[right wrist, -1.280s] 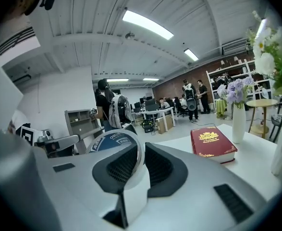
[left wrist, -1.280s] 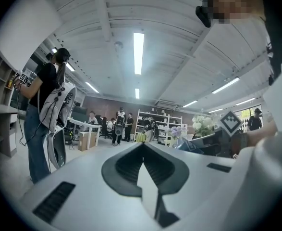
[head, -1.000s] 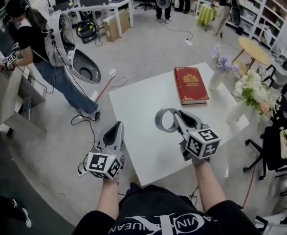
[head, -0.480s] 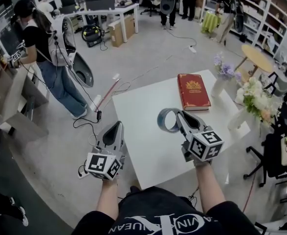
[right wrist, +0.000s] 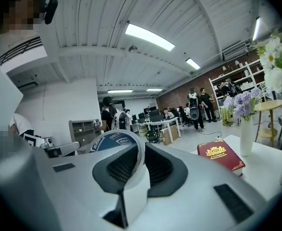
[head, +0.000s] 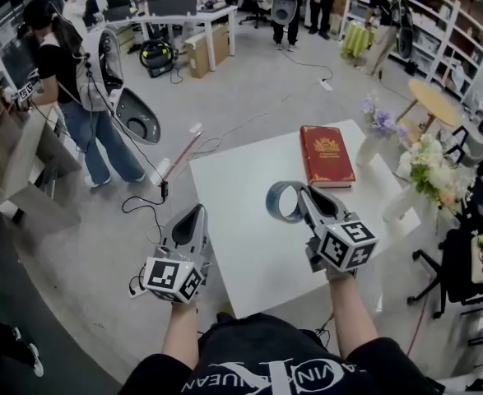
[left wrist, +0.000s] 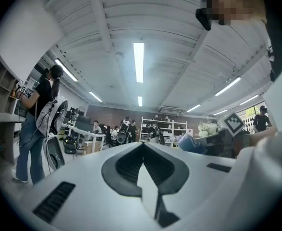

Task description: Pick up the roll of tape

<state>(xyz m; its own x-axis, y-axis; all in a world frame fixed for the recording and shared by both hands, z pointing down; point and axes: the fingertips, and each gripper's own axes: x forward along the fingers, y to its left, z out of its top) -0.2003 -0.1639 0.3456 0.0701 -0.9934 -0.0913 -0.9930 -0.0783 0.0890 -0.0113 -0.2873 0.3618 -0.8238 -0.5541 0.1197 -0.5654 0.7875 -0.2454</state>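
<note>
My left gripper [head: 194,211] hangs off the table's [head: 241,229] near left corner, out over the floor. In the left gripper view its jaws [left wrist: 142,148] are closed tip to tip, with nothing between them.

My right gripper [head: 304,192] reaches in from the near edge over the middle of the table. Its jaws are part-way closed on the roll of tape [head: 280,202] and pinch the wall of the ring. The right gripper view shows that wall clamped between the pads [right wrist: 140,152] – the rest of the roll [right wrist: 113,141], with its blue printed core, stands out to the left of the jaws. So the tape is in my grip, held above the tabletop on the left side of the gripper's tips.

Beyond it, a red book [head: 326,155] with a gold crest lies flat at the far edge. Just to its right, by the far right corner, a white vase of purple flowers [head: 371,134] stands upright. A bunch of white flowers [head: 430,167] stands along the right edge.

Past the table, on the left, a person with a backpack [head: 68,81] stands at a shelf – further back, others sit at desks.
</note>
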